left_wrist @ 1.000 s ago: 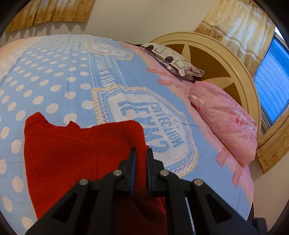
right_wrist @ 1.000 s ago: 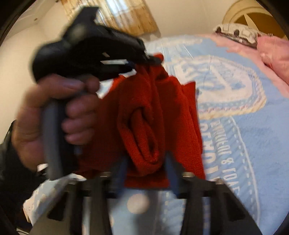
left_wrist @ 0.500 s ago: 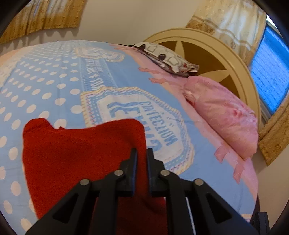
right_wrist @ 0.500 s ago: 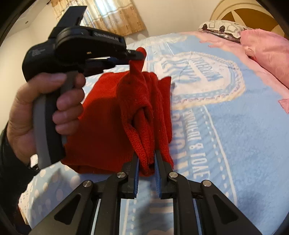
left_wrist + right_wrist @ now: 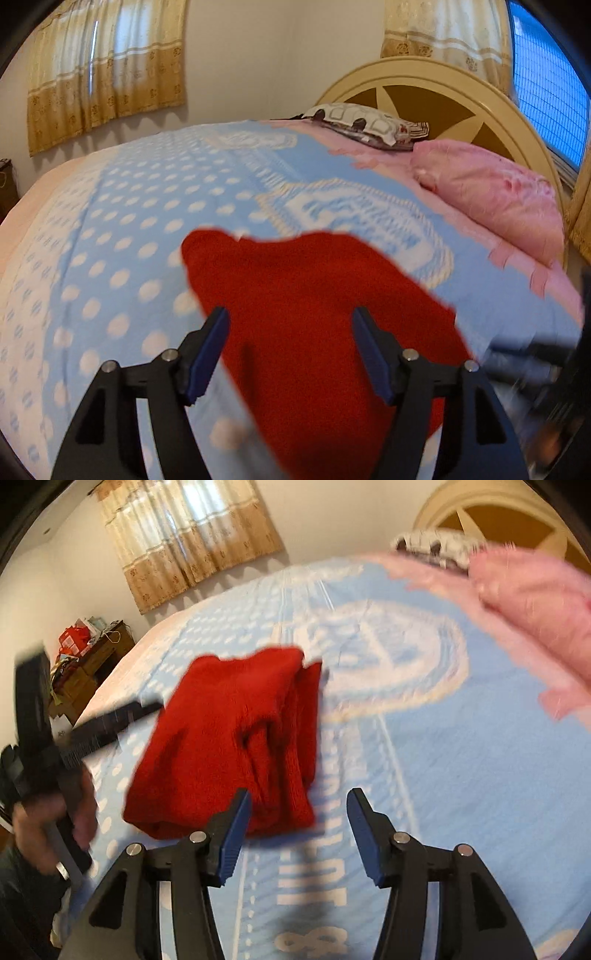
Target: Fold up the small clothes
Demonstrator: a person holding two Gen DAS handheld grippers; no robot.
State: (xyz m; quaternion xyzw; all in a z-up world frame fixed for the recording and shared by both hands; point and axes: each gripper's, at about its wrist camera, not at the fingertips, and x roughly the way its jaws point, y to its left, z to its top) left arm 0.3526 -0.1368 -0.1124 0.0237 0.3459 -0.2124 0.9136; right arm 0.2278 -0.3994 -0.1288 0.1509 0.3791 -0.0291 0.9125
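Observation:
A red knit garment (image 5: 236, 738) lies folded in a bundle on the blue polka-dot bedspread (image 5: 461, 757). It also shows in the left wrist view (image 5: 314, 314), flat on the bed. My left gripper (image 5: 290, 350) is open and empty, its jaws spread just above the garment's near part. My right gripper (image 5: 299, 830) is open and empty, just in front of the garment's near edge. The left gripper also shows in the right wrist view (image 5: 110, 723), held by a hand at the garment's left side. Both views are motion-blurred.
A pink pillow (image 5: 491, 195) and a patterned pillow (image 5: 369, 123) lie by the cream headboard (image 5: 461, 96). A cluttered wooden cabinet (image 5: 85, 657) stands past the bed's far left corner. Curtains (image 5: 192, 535) hang on the far wall.
Both grippers have opened and let go of the red garment, which now lies on the bed. Both have pulled back from it.

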